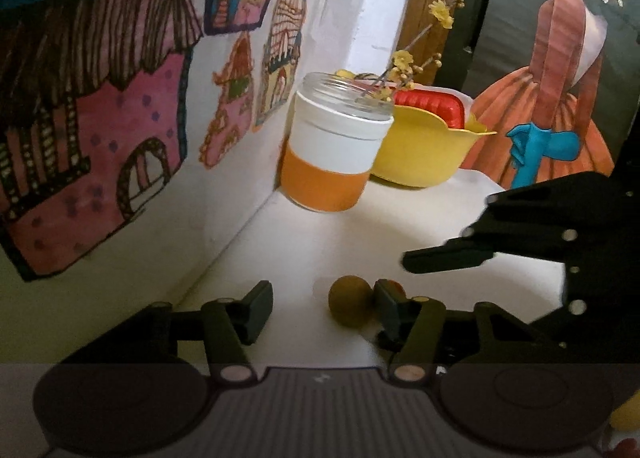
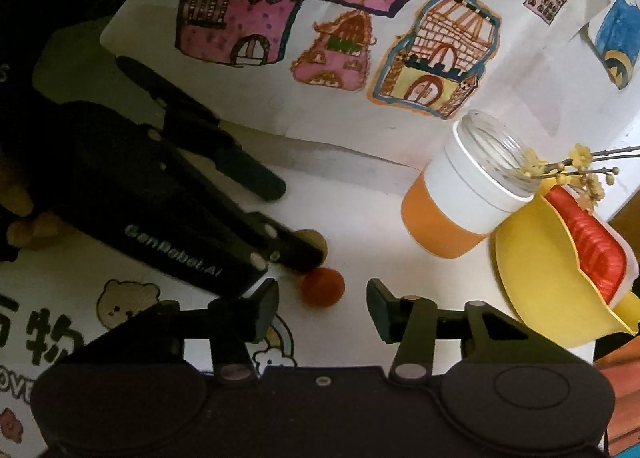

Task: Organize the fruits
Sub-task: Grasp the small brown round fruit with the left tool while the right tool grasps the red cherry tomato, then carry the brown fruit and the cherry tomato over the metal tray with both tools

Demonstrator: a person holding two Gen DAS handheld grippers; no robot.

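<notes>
Between the two fingers of the left gripper (image 1: 324, 304), which stand wide apart and grip nothing, lies a brown-green round fruit (image 1: 350, 301) on the white table (image 1: 320, 230); it rests against the inner face of that gripper's right finger, well clear of the left finger. Just behind that right finger, a sliver of a red fruit (image 1: 397, 286) is visible. The right wrist view shows the same red fruit (image 2: 323, 288) lying on the table, just ahead of the right gripper (image 2: 323, 304) and nearer its left finger than its right. The right gripper's fingers are also spread wide and hold nothing; the red fruit is not between the pads. The left gripper (image 2: 298, 217) reaches in from the left of the red fruit, with one fingertip almost touching it and the brown-green round fruit (image 2: 314, 240) partly hidden behind that fingertip. To the right of the red fruit and farther back stands a glass jar (image 2: 472, 193) with a white and orange sleeve, holding twigs with yellow blossoms (image 2: 580, 171). Just right of the jar sits a yellow bowl (image 2: 532, 278) containing a red ribbed item (image 2: 592, 254). Behind the red fruit, the wall carries a sheet of coloured house drawings (image 2: 340, 17). Left of the red fruit, a printed bear picture (image 2: 128, 302) lies on the table.
</notes>
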